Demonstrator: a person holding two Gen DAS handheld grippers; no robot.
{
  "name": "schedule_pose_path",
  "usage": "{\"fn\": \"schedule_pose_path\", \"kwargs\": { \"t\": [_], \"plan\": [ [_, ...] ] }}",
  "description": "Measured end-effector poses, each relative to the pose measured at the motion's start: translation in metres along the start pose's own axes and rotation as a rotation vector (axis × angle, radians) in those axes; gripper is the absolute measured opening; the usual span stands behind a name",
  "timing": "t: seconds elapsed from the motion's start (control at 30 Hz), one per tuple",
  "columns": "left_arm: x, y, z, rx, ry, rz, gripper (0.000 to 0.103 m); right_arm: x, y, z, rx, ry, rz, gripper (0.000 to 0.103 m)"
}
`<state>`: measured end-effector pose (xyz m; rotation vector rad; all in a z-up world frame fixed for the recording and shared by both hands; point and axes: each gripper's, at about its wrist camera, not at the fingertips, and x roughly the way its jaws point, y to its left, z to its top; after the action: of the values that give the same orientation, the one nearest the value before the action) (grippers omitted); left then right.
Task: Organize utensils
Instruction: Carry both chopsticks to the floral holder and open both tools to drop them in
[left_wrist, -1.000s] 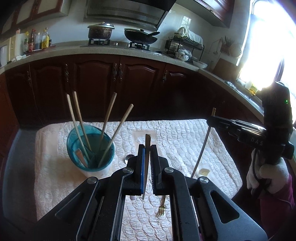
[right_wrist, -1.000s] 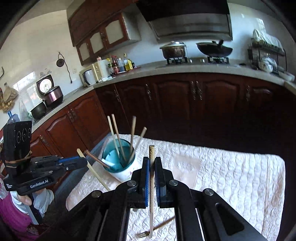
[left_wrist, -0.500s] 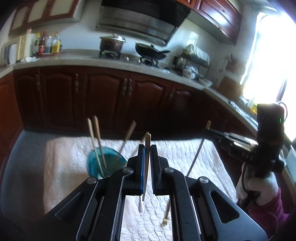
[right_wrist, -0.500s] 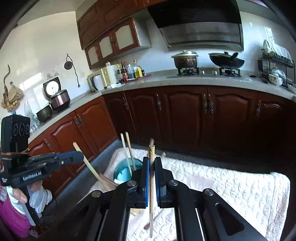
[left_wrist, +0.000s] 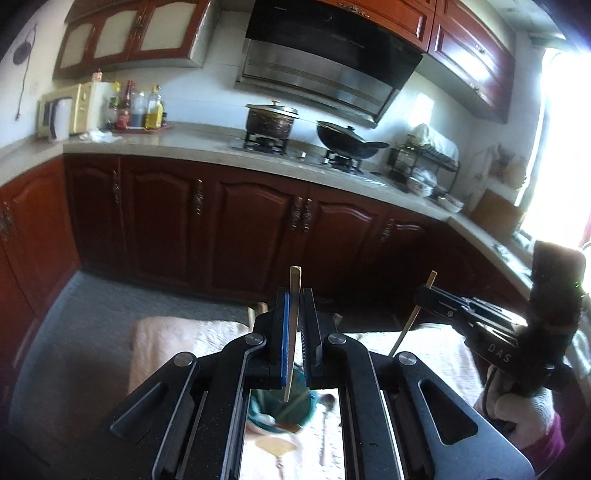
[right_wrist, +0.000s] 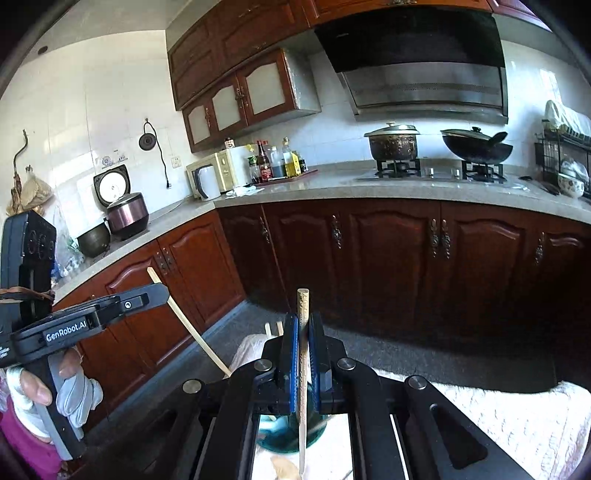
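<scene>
My left gripper (left_wrist: 293, 314) is shut on a pale chopstick (left_wrist: 294, 291), held upright above the teal cup (left_wrist: 284, 411), which shows below between the gripper arms. My right gripper (right_wrist: 303, 332) is shut on a second chopstick (right_wrist: 303, 306) with a textured top, also upright over the teal cup (right_wrist: 291, 432). The right gripper shows in the left wrist view (left_wrist: 424, 295), the left gripper in the right wrist view (right_wrist: 159, 293), each with its chopstick. Tips of other chopsticks in the cup (right_wrist: 273, 326) peek past the jaws.
The cup stands on a white quilted cloth (right_wrist: 498, 417) over a low table. A spoon (left_wrist: 327, 402) and a pale flat utensil (left_wrist: 275, 445) lie on the cloth near the cup. Dark wooden cabinets (right_wrist: 388, 258) and the counter run behind.
Both grippers rose and tilted upward with their chopsticks still held. The cup slid from plain view to under the gripper bodies, and more of the kitchen wall shows.
</scene>
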<state>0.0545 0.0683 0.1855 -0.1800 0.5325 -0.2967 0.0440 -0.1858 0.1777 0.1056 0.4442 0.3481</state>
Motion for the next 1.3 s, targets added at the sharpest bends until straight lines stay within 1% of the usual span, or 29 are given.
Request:
{"fn": "schedule_pose_path", "kwargs": {
  "t": [0.1,0.27,0.37,0.53,0.73,0.97,1.13,1.17,1.23,1.27,1.3],
  "plan": [
    [0.013,0.005,-0.002,0.024,0.002,0.043,0.004,0.021,0.004,0.003,0.000,0.005,0.006,0.005],
    [0.038,0.014,-0.011,0.049,0.020,0.102,0.004,0.054,0.007,0.007,-0.024,0.007,-0.013,0.005],
    [0.052,0.019,-0.018,0.047,0.050,0.106,0.004,0.071,0.004,0.008,-0.024,0.009,-0.023,0.005],
    [0.074,0.021,-0.035,0.055,0.100,0.110,0.004,0.094,-0.002,0.000,-0.011,0.027,-0.028,0.005],
    [0.095,0.027,-0.054,0.038,0.158,0.101,0.004,0.119,-0.004,-0.023,-0.018,0.112,-0.012,0.005],
    [0.104,0.031,-0.065,0.008,0.190,0.096,0.004,0.141,-0.015,-0.050,0.016,0.212,0.005,0.005],
    [0.103,0.031,-0.067,-0.005,0.194,0.094,0.004,0.140,-0.021,-0.052,0.066,0.229,0.033,0.005],
    [0.103,0.031,-0.067,-0.009,0.196,0.094,0.004,0.139,-0.022,-0.052,0.072,0.233,0.035,0.007],
    [0.102,0.031,-0.066,-0.017,0.198,0.096,0.004,0.135,-0.022,-0.052,0.072,0.235,0.040,0.021],
    [0.102,0.031,-0.066,-0.018,0.197,0.097,0.005,0.131,-0.021,-0.052,0.070,0.228,0.044,0.031],
    [0.101,0.032,-0.067,-0.020,0.197,0.099,0.007,0.128,-0.021,-0.053,0.068,0.224,0.044,0.032]
  ]
}}
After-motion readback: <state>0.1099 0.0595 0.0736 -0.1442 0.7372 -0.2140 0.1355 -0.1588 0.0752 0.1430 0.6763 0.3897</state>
